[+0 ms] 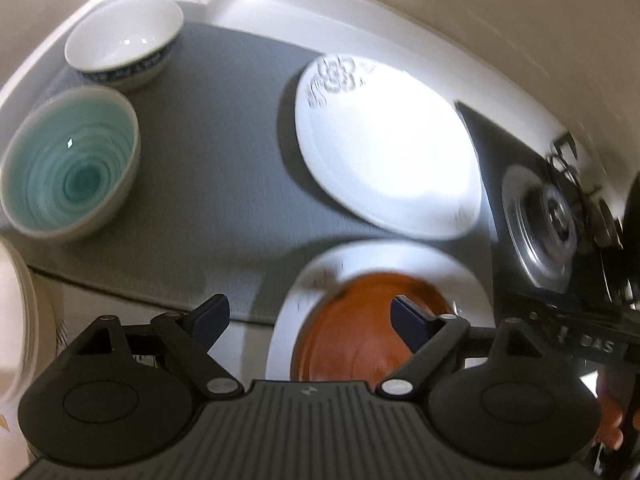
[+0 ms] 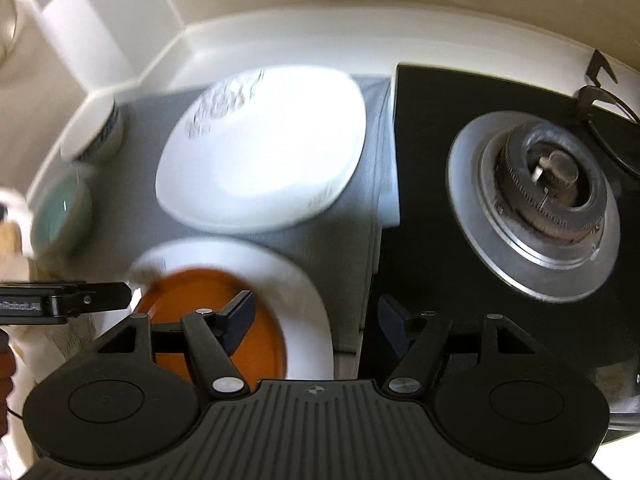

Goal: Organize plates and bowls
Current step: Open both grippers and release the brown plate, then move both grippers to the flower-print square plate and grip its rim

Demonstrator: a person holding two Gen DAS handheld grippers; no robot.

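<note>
An orange plate (image 1: 360,332) (image 2: 192,300) lies on a round white plate (image 1: 308,284) (image 2: 308,292) at the near edge of a grey mat (image 1: 208,184). Behind it rests a squarish white plate (image 1: 384,148) (image 2: 260,148) with grey print. A teal bowl (image 1: 70,168) (image 2: 60,212) and a white bowl with a blue band (image 1: 124,40) (image 2: 96,136) stand at the left. My left gripper (image 1: 310,312) hangs open above the stacked plates' left side. My right gripper (image 2: 316,310) is open over their right rim, with nothing between its fingers.
A black stove top with a metal burner (image 2: 536,212) (image 1: 540,220) borders the mat on the right. White counter edging and a wall close off the back. A cream-coloured dish rim (image 1: 24,312) shows at the far left.
</note>
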